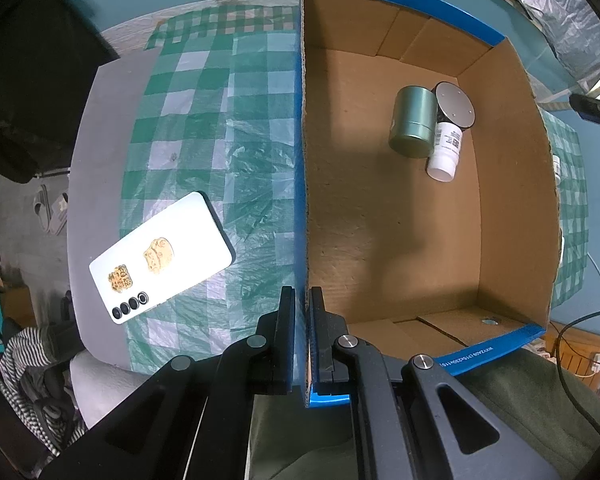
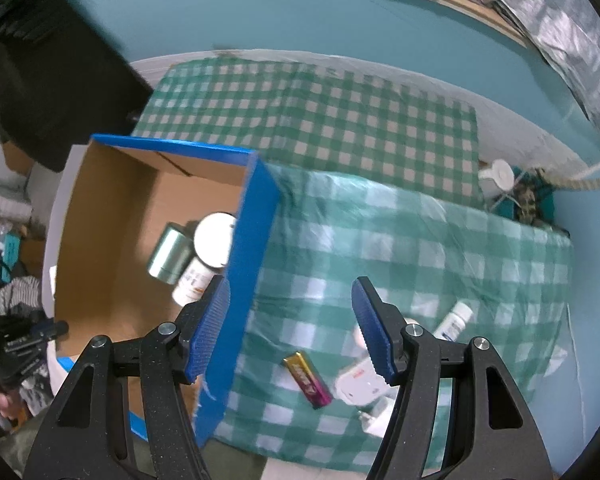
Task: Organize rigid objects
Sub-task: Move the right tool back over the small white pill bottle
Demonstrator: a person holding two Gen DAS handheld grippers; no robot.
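Already in the box (image 1: 380,220): a green tin (image 1: 414,122), a white bottle (image 1: 445,152) and a round metal-topped thing, all bunched touching near one wall. Still out on the surface (image 2: 380,240), on the checked cloth: a gold-and-pink battery (image 2: 308,378), a white plug-like block (image 2: 358,386), another white bottle (image 2: 456,320), plus a white phone (image 1: 160,256) on the box's other side.

Left gripper (image 1: 302,344) is pinching the box's blue-edged wall, pressed tight on the cardboard. Right gripper (image 2: 290,334) is spread, nothing between the pads, hanging over the box wall w/ one finger about over the rim.

Risks, as I judge them: the inner finger could clip the box wall on the way down to the battery, which lies just beside it; a knock would shove the box if the left pinch slips. Battery is round and small, so it may roll off the pads or skid on the slick plastic cloth. Plug block sits close to the battery, so a wide approach could nudge both. Wrinkles in the cloth could snag fingertips.
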